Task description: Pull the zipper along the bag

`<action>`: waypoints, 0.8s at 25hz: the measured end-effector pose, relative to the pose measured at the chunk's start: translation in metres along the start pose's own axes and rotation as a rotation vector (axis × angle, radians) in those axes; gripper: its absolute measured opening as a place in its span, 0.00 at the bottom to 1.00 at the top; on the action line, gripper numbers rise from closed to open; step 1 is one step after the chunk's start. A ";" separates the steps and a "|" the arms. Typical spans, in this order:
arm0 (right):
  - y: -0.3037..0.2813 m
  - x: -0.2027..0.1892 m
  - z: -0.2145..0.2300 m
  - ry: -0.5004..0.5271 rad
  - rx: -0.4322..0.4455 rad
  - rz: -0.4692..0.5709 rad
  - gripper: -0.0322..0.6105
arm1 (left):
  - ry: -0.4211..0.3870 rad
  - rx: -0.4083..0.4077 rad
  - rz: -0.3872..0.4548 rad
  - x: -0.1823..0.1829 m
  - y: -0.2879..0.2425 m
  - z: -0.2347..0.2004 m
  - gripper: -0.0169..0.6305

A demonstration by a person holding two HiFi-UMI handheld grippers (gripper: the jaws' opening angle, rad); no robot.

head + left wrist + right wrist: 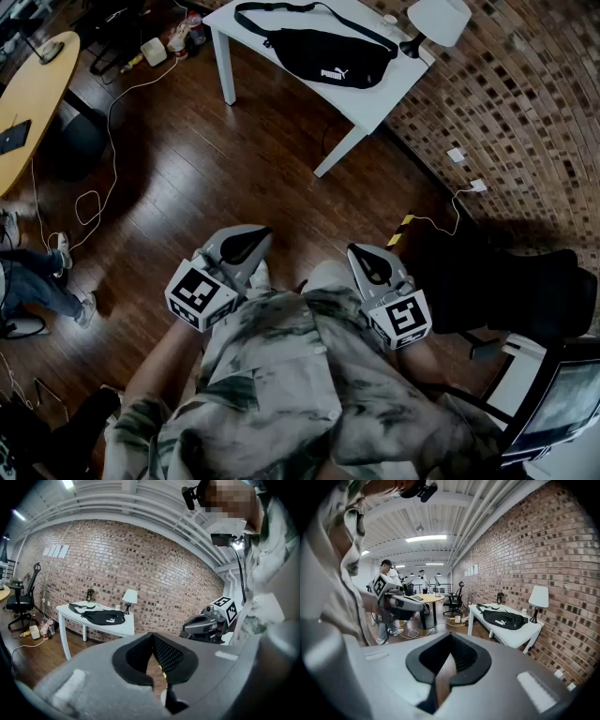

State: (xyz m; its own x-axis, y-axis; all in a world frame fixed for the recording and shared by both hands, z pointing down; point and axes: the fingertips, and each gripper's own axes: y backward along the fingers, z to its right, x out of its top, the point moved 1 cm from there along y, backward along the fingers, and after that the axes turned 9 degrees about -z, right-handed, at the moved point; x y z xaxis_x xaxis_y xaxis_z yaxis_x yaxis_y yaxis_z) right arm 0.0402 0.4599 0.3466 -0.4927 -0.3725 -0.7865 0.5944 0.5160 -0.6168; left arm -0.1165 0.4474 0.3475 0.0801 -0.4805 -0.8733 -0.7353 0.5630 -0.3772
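I count two grippers in the head view, both held close to my operator's shirt: the left gripper [246,246] just off centre at 9 o'clock, the right gripper [373,267] at 4 o'clock, each carrying one marker cube; in its own view the left gripper [152,660] has its jaws pressed together with nothing between them; the right gripper [445,660] likewise shows its jaws closed and empty, only a sliver of floor visible behind them. There is one black bag [328,56], lying flat on one white table [375,98] at 12 o'clock, well apart from both tools, its strap looped along the far side; I cannot make out its zipper from any view. One white lamp [436,21] stands on the table at 1 o'clock, its shade cut off by the frame's top edge. Two wall sockets [457,155] sit low on the brick wall at 2 o'clock; one round wooden table [28,103] is cropped at 10 o'clock; a seated person's legs [37,281] are cut off at 9 o'clock; the hands gripping the tools are hidden beneath them.
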 end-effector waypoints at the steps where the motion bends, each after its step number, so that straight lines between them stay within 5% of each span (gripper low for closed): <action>1: -0.007 0.003 0.004 0.001 0.006 -0.001 0.06 | 0.009 0.009 0.000 0.000 -0.001 -0.009 0.03; 9: -0.069 0.023 0.086 -0.013 0.019 0.029 0.06 | 0.035 0.044 -0.020 0.023 -0.056 -0.070 0.03; 20: -0.160 0.068 0.309 0.108 0.129 0.065 0.06 | -0.003 0.122 -0.089 0.133 -0.243 -0.156 0.03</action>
State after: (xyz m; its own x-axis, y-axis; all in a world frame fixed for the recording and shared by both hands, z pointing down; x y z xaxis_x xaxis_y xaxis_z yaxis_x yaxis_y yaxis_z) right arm 0.1084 0.1133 0.3812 -0.5118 -0.2530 -0.8210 0.7005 0.4303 -0.5693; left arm -0.0324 0.1418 0.3705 0.1429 -0.5303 -0.8357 -0.6378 0.5963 -0.4875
